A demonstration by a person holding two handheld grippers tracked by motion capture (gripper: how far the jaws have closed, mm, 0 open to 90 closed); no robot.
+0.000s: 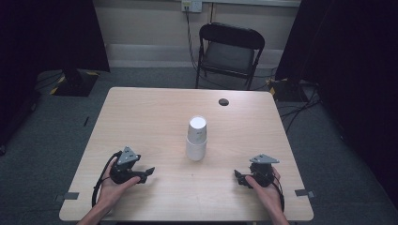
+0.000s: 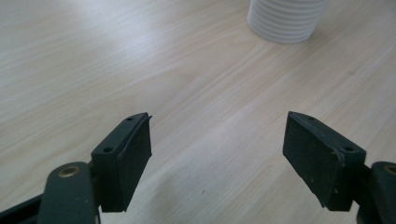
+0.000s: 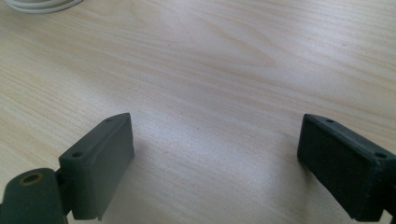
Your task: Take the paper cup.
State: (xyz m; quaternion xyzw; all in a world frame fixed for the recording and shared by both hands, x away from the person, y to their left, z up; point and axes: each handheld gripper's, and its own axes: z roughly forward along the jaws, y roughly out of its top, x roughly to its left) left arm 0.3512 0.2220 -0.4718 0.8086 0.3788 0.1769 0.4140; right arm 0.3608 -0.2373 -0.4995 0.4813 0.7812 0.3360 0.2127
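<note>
High view: cup stack (image 1: 196,138) between 2 claws.

Black folding chair (image 1: 231,52) is sitting top center behind the wooden table (image 1: 141,122), grey carpet (image 1: 61,126) spreading around, dark curtains (image 1: 51,33) maybe hanging both sides.

A stack of upside-down paper cups (image 1: 196,138) stands near the middle of the table (image 1: 141,117). The left gripper (image 1: 146,174) sits at the near left of the table, the right gripper (image 1: 238,177) at the near right, the stack between them and farther back. A cable hole (image 1: 224,101) lies behind the stack. A folding chair (image 1: 230,54) stands on the floor beyond the table's far edge.
</note>
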